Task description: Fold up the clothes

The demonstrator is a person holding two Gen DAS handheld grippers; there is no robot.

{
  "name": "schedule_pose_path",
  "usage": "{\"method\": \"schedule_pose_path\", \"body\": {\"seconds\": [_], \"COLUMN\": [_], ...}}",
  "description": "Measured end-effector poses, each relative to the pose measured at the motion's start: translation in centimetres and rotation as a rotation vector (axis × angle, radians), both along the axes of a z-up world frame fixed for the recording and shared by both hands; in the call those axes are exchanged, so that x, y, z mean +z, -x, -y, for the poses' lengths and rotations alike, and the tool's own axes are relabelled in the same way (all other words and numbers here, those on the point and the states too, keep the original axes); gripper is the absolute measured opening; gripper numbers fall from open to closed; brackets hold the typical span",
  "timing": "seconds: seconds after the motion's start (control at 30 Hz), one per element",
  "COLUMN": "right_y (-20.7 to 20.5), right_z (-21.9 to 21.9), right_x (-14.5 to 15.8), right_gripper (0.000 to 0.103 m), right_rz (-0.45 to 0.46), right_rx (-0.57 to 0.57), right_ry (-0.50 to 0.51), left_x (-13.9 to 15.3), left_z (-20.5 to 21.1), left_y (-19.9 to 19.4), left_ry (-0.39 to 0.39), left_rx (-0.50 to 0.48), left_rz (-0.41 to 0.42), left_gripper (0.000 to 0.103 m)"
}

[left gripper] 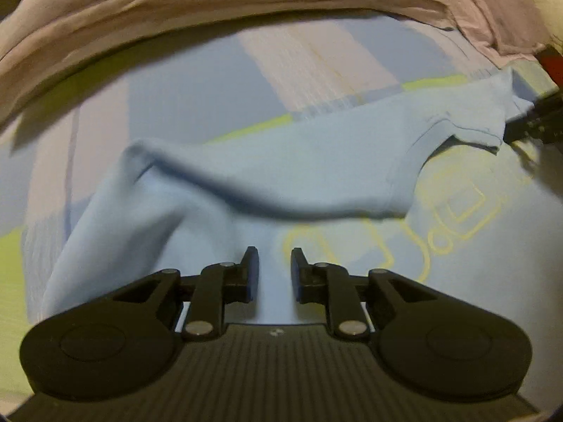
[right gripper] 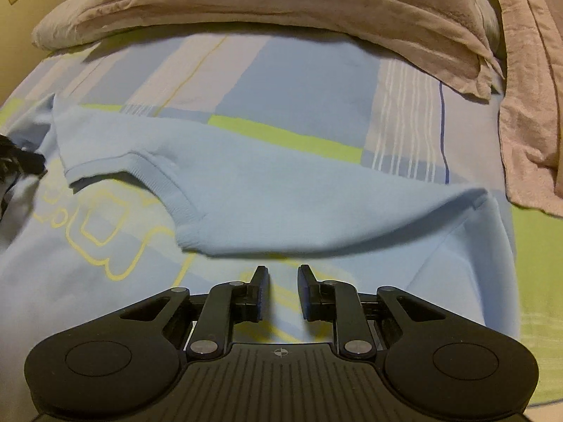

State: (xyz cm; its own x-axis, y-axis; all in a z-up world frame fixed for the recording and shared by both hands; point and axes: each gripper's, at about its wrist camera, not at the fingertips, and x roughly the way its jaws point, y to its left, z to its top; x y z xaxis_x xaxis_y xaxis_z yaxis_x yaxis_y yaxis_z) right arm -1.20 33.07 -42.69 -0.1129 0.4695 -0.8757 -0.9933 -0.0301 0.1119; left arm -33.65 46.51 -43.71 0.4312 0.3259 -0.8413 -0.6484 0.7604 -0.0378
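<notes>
**Folded flap lies crosswise, just ahead of both grippers**

Bedding in striped blue, grey and lime carries the work: a bed sheet [right gripper: 281, 81] with a brownish blanket [right gripper: 281, 3] heaped along its far edge.

Nearest in each wrist view are the tools themselves. The left gripper [left gripper: 274, 270] has its jaws spread, with nothing between them; it hovers over the plain lower layer of the light blue T-shirt [left gripper: 246, 172]. The right gripper [right gripper: 283, 288] is likewise spread and empty, above the shirt's yellow line print [right gripper: 102, 232].

Just beyond both sets of fingertips runs the shirt's turned-over upper part, a flap [right gripper: 316, 190] laid back onto the body with the ribbed neckband [right gripper: 169, 190] facing up. Its free edge and long axis run side to side, square across the line of both grippers, and neither jaw touches it. By my reading the two are about equally near, the right facing the neckband end, the left the plainer stretch.

Farther off, the fold line rests against the sheet's lime band, short of the blanket.

One fold already lies in the shirt. Whether another is due, the views don't settle.
</notes>
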Motion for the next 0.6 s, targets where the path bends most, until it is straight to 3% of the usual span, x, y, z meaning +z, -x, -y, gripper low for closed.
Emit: {"method": "schedule_pose_path", "body": {"seconds": [0.1, 0.17, 0.2, 0.3, 0.37, 0.5, 0.57, 0.6], "right_y": [0.4, 0.2, -0.6, -5.8, -8.2, -11.5, -10.4, -9.3], "right_z": [-1.8, -3.7, -4.9, -7.6, -6.4, -1.5, 3.5, 6.3], "right_x": [0.3, 0.9, 1.5, 4.6, 6.2, 8.5, 8.4, 8.3], "right_gripper": [0.021, 0.021, 0.02, 0.021, 0.023, 0.028, 0.057, 0.058], "right_rz": [0.097, 0.213, 0.238, 0.181, 0.076, -0.137, -0.122, -0.112], "right_rx": [0.08, 0.09, 0.043, -0.303, -0.414, -0.501, -0.453, -0.436], "right_ry": [-0.047, -0.125, -0.173, -0.328, -0.348, -0.325, -0.27, -0.242], "left_x": [-0.3, 1.2, 2.1, 5.7, 7.0, 7.0, 6.1, 5.7], "left_z": [-1.8, -4.9, -6.7, -11.1, -11.9, -7.7, -3.5, -1.2], "left_y": [-2.4, -3.6, -4.0, -2.8, -1.3, 1.3, 3.0, 3.8], "left_ry": [-0.024, -0.056, -0.075, -0.123, -0.088, -0.015, 0.041, 0.073], "left_rx": [-0.058, 0.01, 0.064, 0.318, 0.419, 0.38, 0.353, 0.342], "left_rz": [0.031, 0.105, 0.146, 0.291, 0.32, 0.276, 0.235, 0.217], "left_gripper": [0.017, 0.016, 0.015, 0.016, 0.017, 0.018, 0.018, 0.018]}}
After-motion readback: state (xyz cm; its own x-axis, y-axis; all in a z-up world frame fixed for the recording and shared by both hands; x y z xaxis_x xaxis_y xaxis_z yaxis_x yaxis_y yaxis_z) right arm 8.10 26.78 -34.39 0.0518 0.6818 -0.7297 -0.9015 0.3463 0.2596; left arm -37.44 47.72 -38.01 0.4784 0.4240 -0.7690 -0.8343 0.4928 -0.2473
